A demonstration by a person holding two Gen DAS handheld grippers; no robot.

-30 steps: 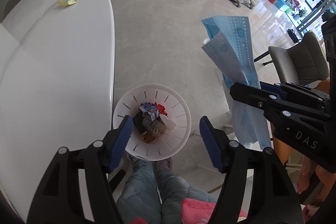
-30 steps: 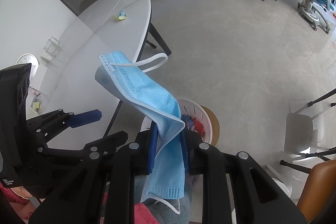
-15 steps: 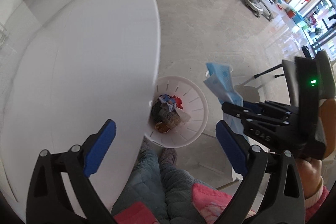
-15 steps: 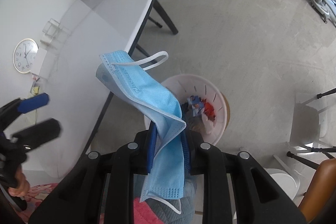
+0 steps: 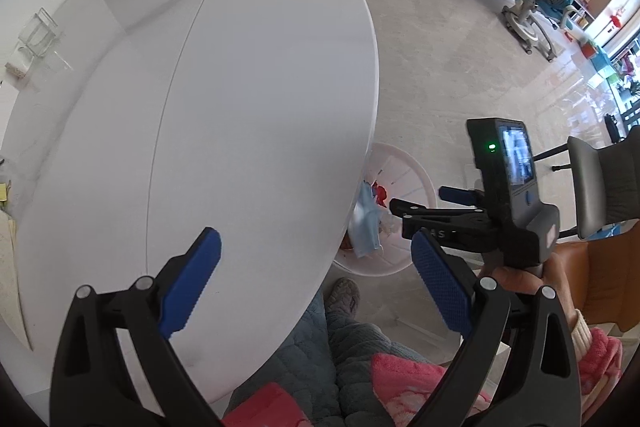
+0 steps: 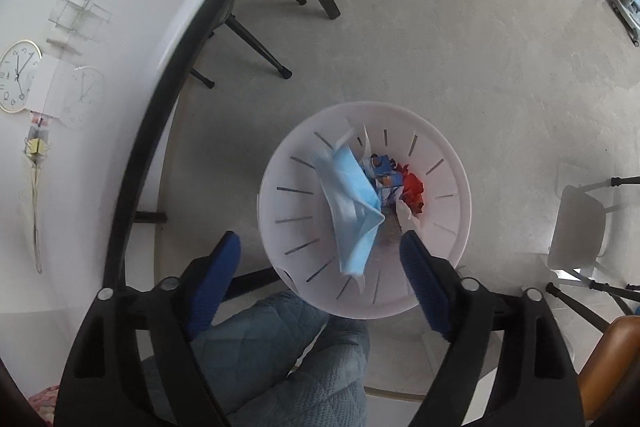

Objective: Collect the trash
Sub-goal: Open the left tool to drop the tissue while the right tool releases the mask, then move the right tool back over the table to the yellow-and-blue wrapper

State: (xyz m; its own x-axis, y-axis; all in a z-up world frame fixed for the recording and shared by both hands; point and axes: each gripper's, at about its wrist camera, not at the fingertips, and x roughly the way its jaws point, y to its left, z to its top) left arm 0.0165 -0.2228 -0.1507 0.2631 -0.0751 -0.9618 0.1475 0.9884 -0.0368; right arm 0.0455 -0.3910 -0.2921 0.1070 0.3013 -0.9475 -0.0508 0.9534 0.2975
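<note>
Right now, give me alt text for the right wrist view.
A blue face mask drops into a white slotted bin holding other trash, below the right gripper, whose jaws have just opened. A white table's edge curves at left.

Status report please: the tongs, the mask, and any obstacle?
Right tongs just opened, empty. Left tongs open over table. Mask in trash basket. No obstacle.

White oval table (image 5: 240, 87), grey floor (image 6: 440, 27)
</note>
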